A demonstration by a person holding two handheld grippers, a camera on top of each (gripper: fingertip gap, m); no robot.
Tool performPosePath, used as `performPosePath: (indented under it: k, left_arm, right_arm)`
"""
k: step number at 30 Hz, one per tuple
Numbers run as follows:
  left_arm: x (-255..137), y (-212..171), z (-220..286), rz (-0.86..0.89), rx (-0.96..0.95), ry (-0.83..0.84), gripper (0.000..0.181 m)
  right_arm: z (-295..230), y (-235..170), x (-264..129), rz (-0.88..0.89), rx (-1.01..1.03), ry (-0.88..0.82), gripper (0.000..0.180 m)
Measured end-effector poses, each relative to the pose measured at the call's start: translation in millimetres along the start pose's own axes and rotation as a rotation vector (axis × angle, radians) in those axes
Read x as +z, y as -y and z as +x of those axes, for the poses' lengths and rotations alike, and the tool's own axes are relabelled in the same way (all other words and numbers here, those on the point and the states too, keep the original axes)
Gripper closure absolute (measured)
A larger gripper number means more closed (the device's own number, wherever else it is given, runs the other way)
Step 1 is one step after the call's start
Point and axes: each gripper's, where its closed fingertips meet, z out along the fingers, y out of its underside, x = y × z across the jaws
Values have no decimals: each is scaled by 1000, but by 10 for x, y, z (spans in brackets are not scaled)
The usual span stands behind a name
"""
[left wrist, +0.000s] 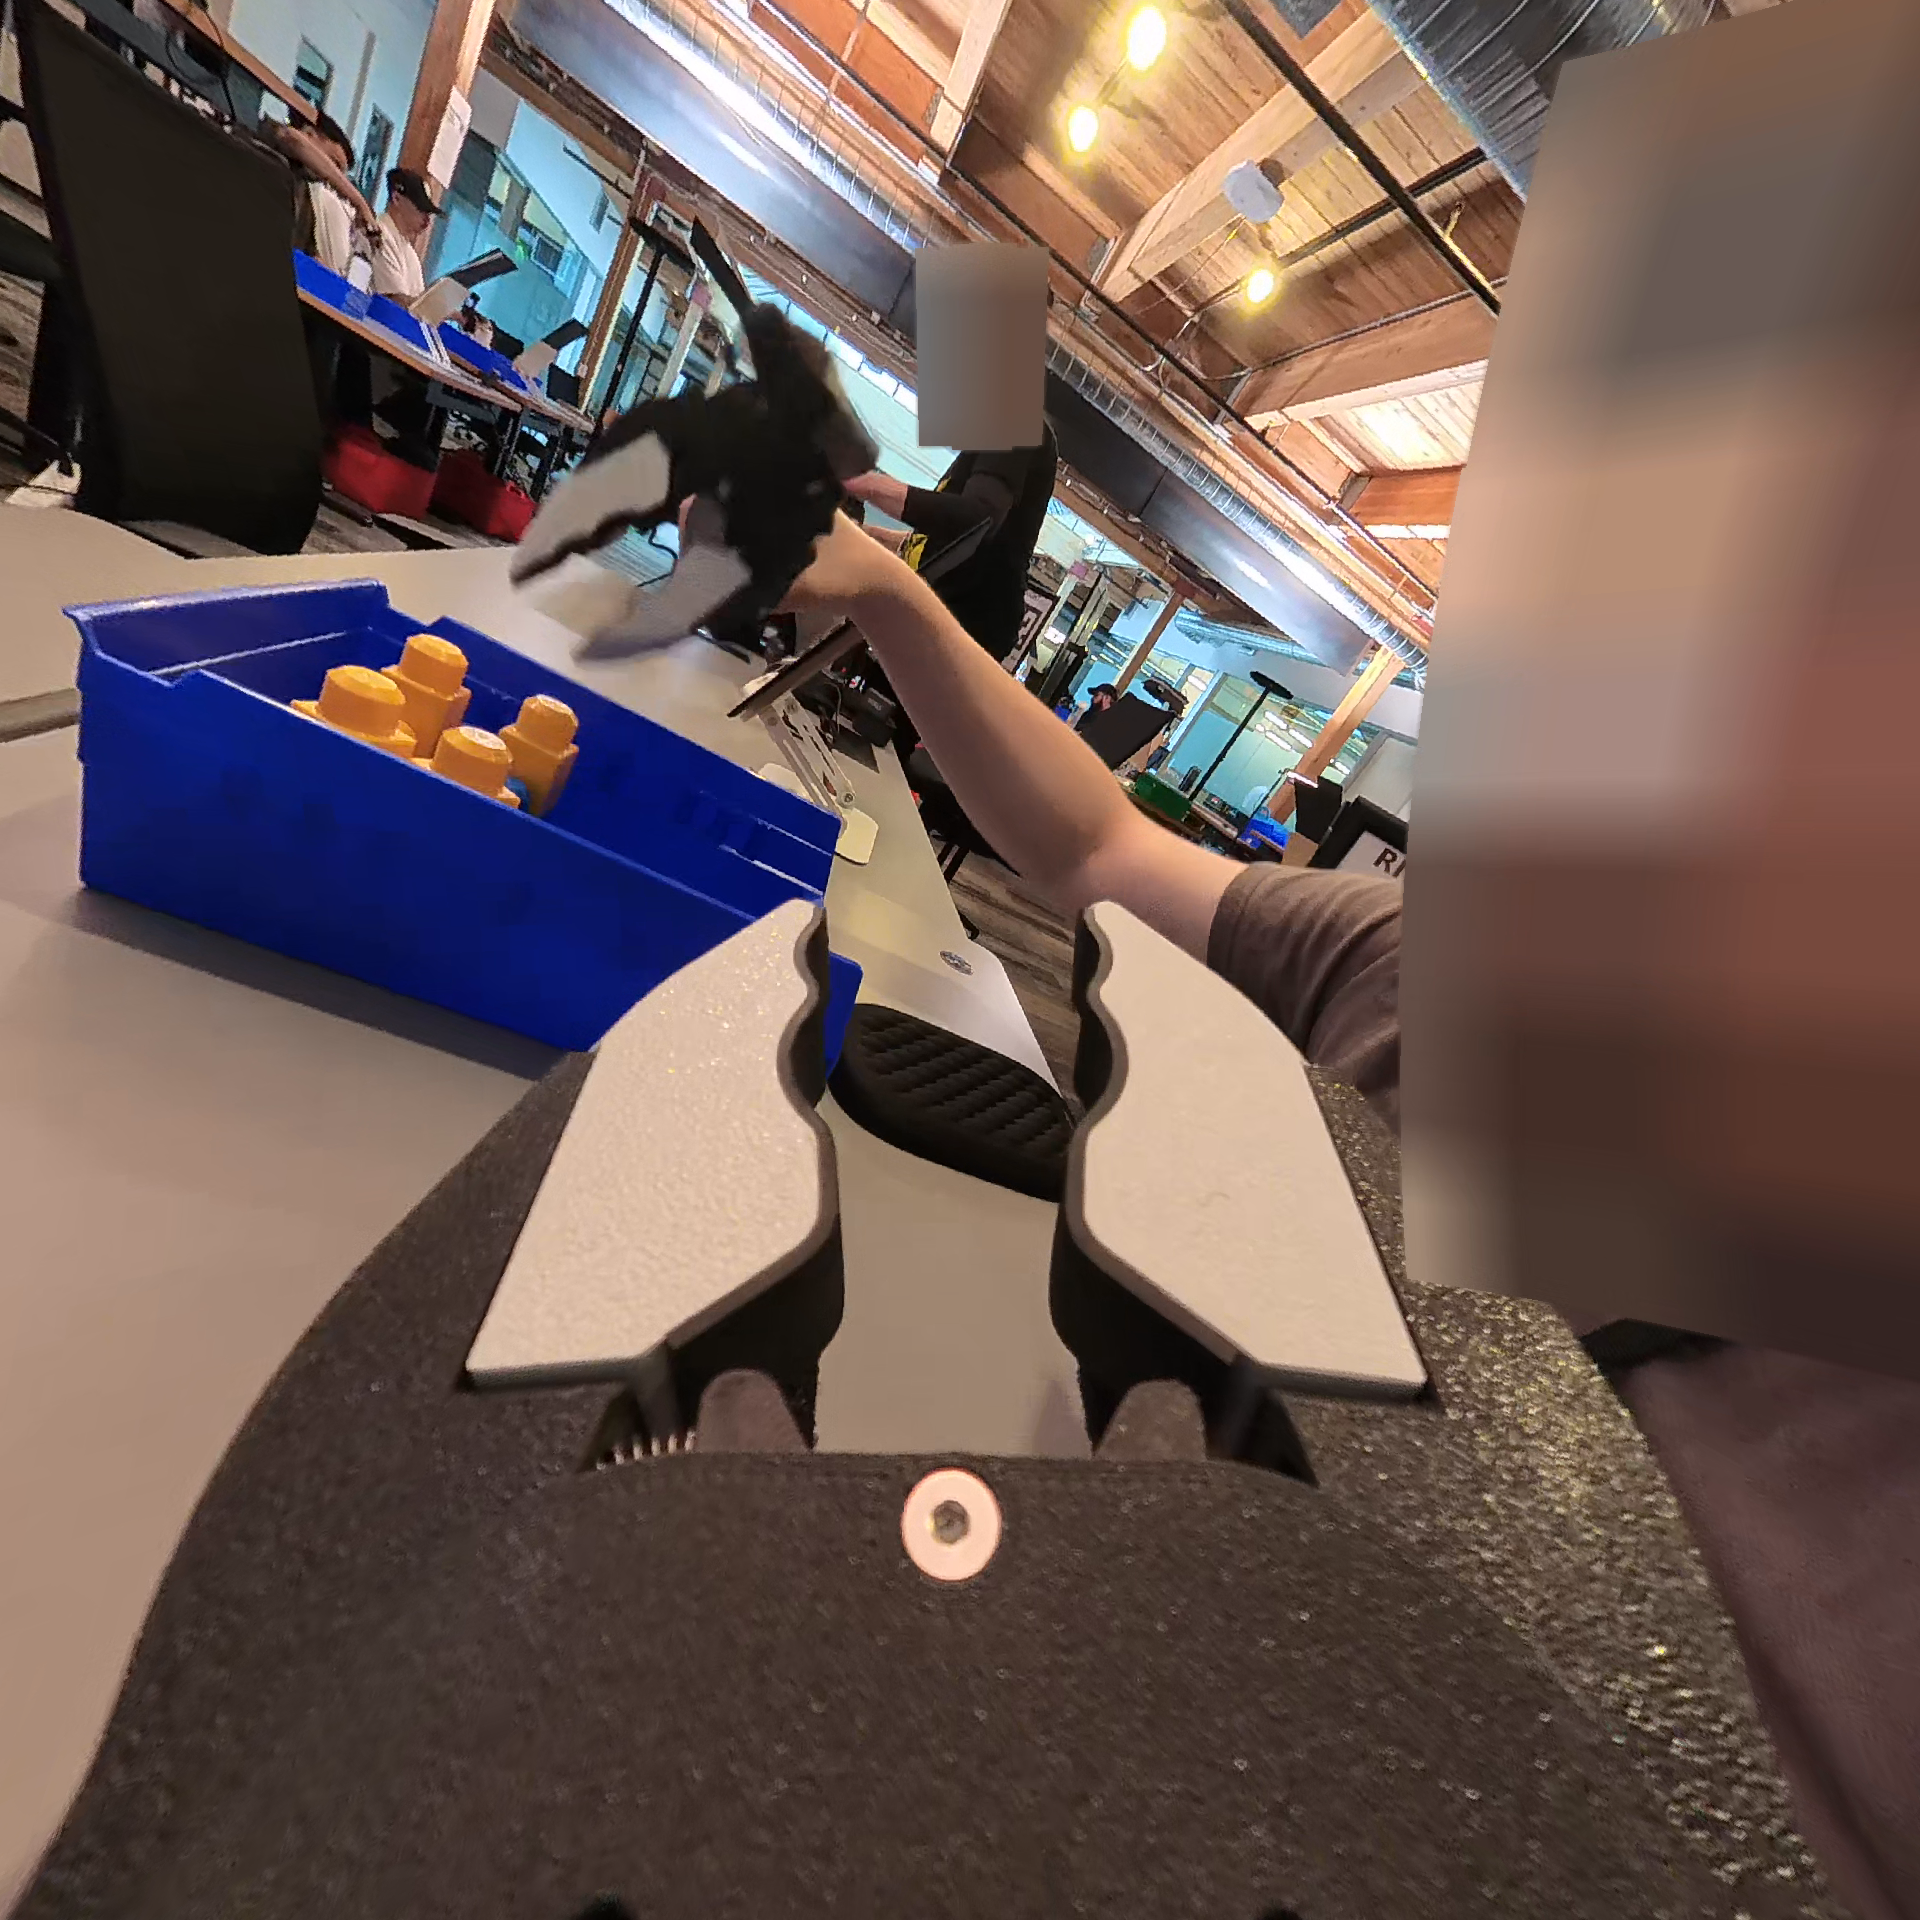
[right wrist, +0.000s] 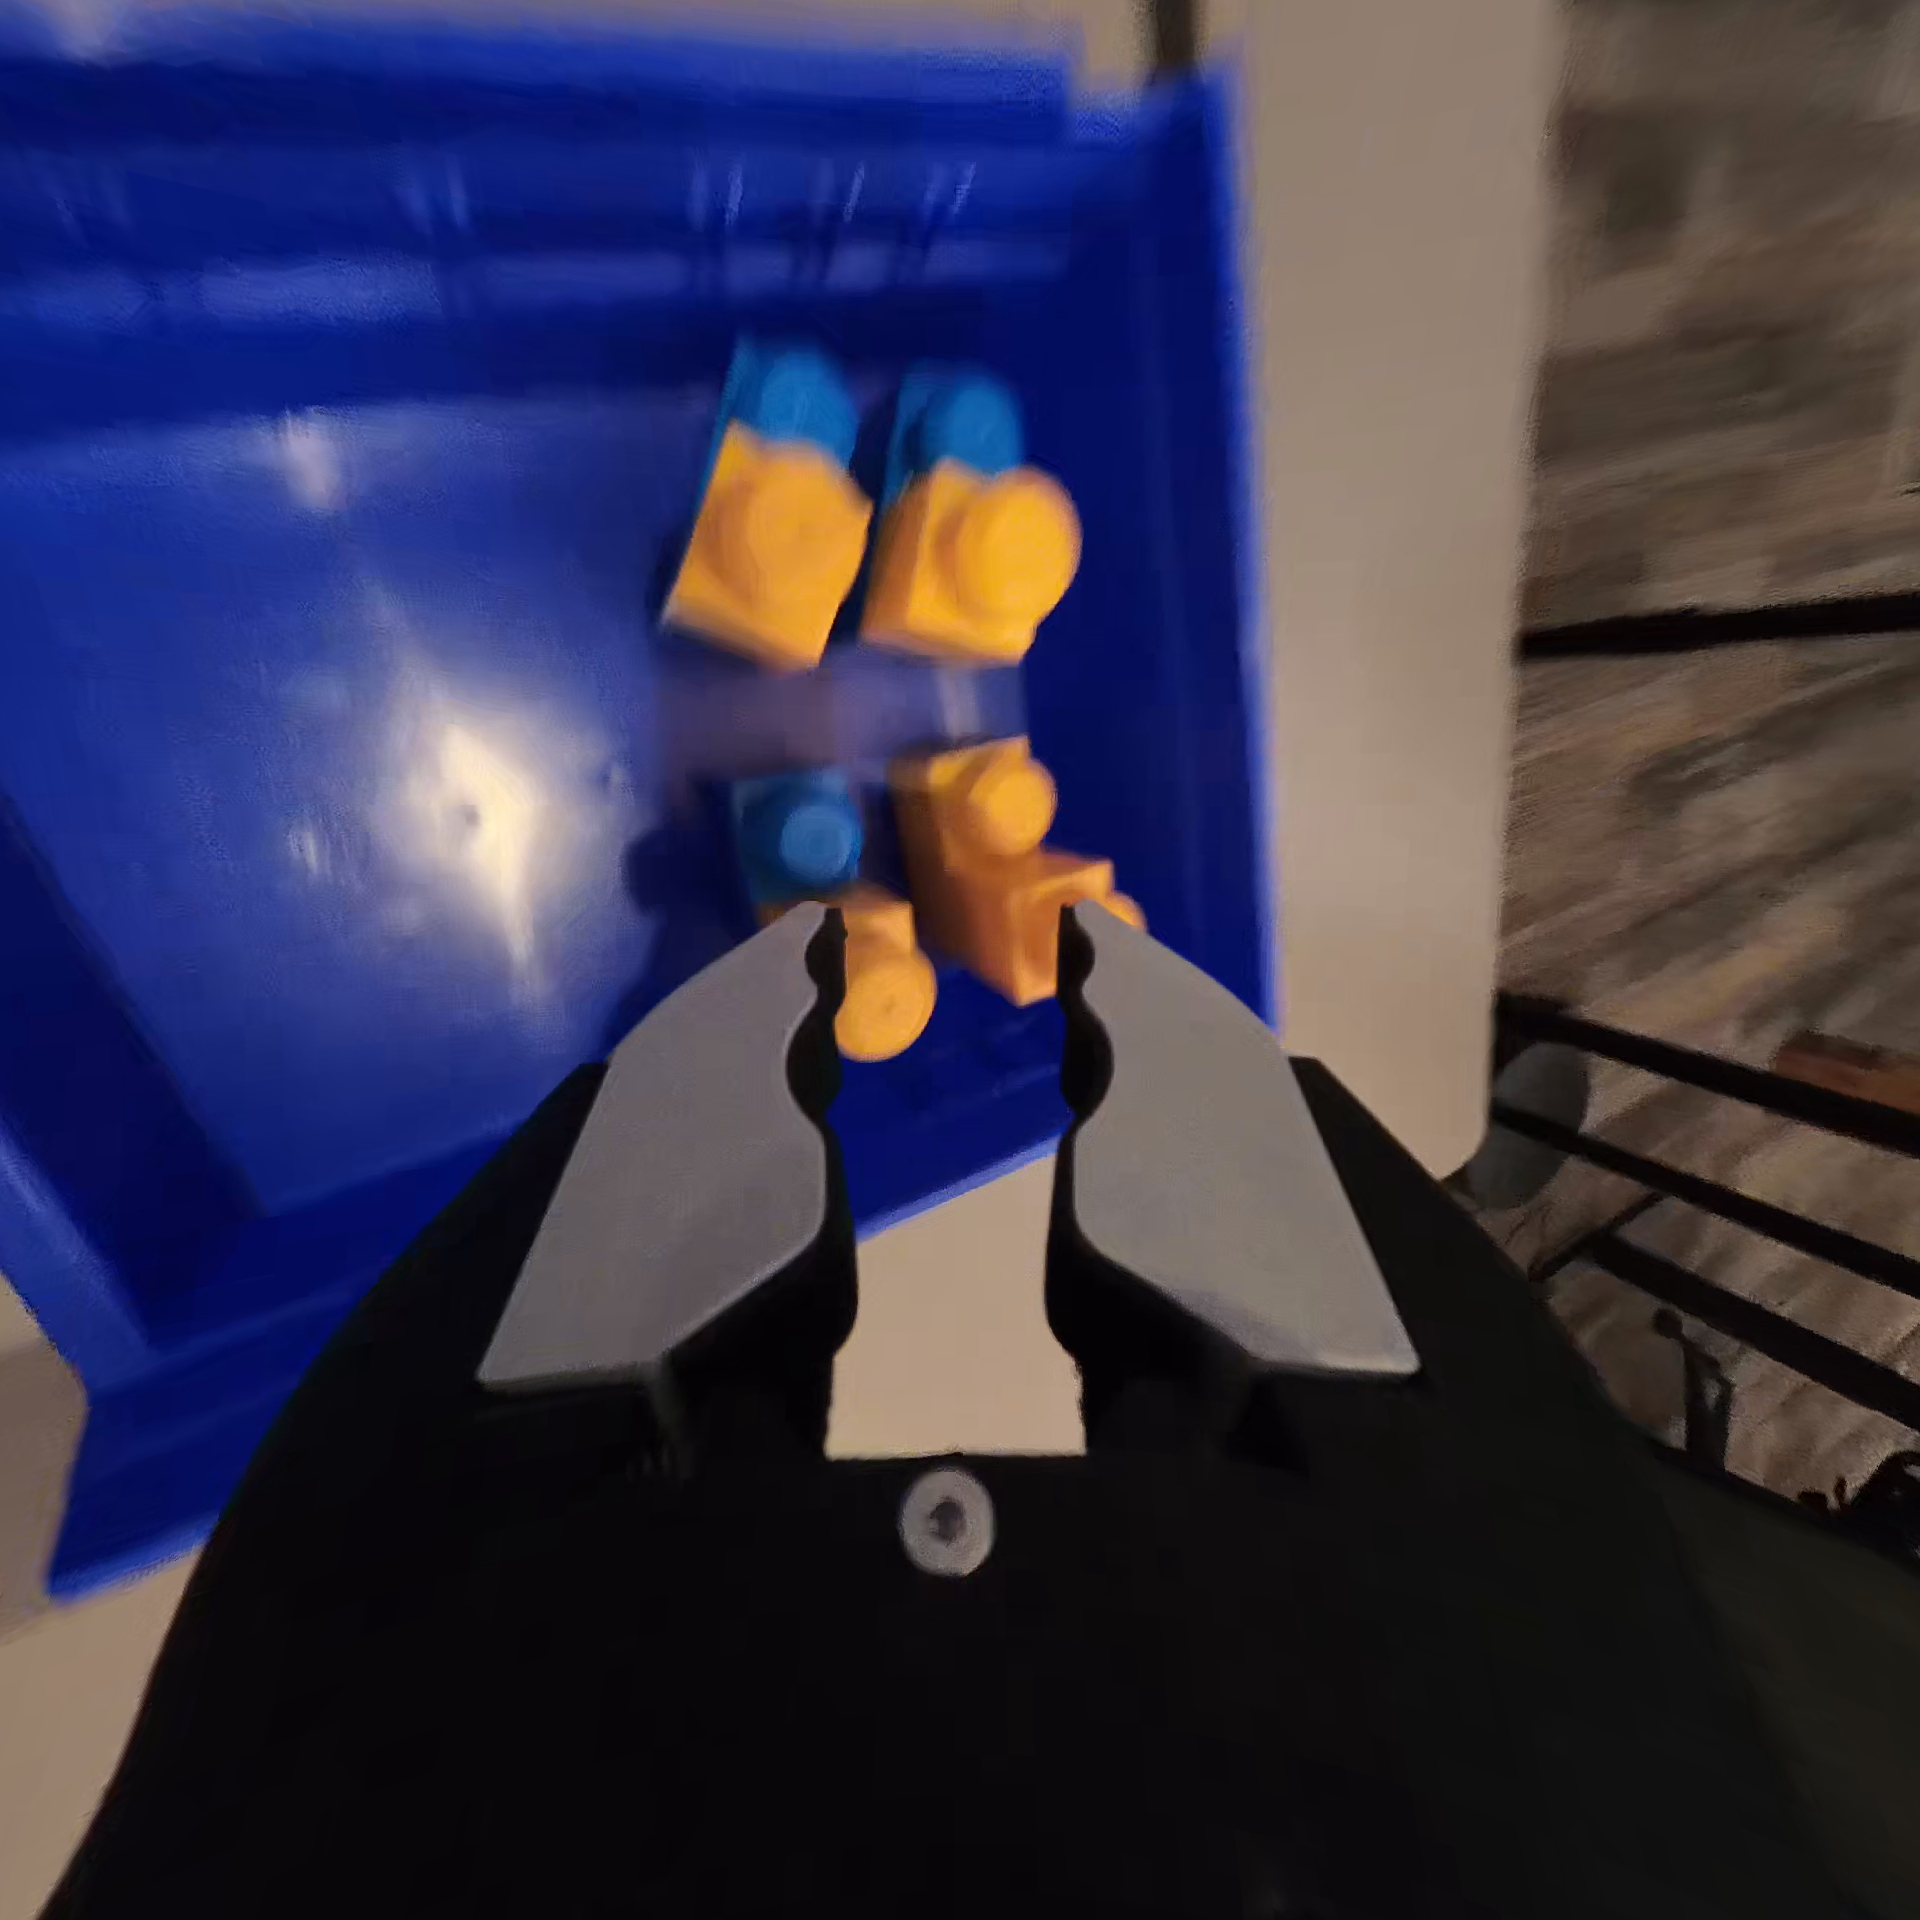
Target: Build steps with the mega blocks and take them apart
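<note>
Blocks point(right wrist: 966, 582), orange and blue, lie in the blue bin's point(right wrist: 312, 727) right end: light, stiff, smooth plastic, best pinched across flat sides. Right gripper point(right wrist: 948, 920) hangs spread above them; left gripper point(left wrist: 951, 920) spread, empty, near the bin.

A pale grey table point(left wrist: 208, 1143) carries a blue bin point(left wrist: 416, 883) and, farther off, seemingly a small white stand point(left wrist: 847, 821).

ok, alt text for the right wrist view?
Open right hand-held gripper hangs above a blue plastic bin on a pale table, pointing at blurred orange and blue plastic mega blocks inside.
</note>
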Motion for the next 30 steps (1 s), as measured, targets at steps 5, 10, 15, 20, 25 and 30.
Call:
performPosePath:
  k: [5,10,15,20,25,30]
  left_arm:
    - [50,-36,36,-12,-9,-14,136]
    - [62,-68,106,-30,5,-23,136]
    - [33,-19,91,-14,-3,-25,136]
    - [-1,-1,72,-9,0,-19,136]
    - [16,-66,33,-32,-25,-28,136]
    - [75,-212,8,-96,-39,-35,135]
  right_arm:
    - [58,543,176,42,237,62,144]
    - [91,551,523,-52,238,139,141]
    - [22,330,779,-206,240,216,140]
    - [41,318,800,-202,87,241,149]
    - [7,271,791,-233,-104,352,149]
    - [142,193,811,-305,-158,330,148]
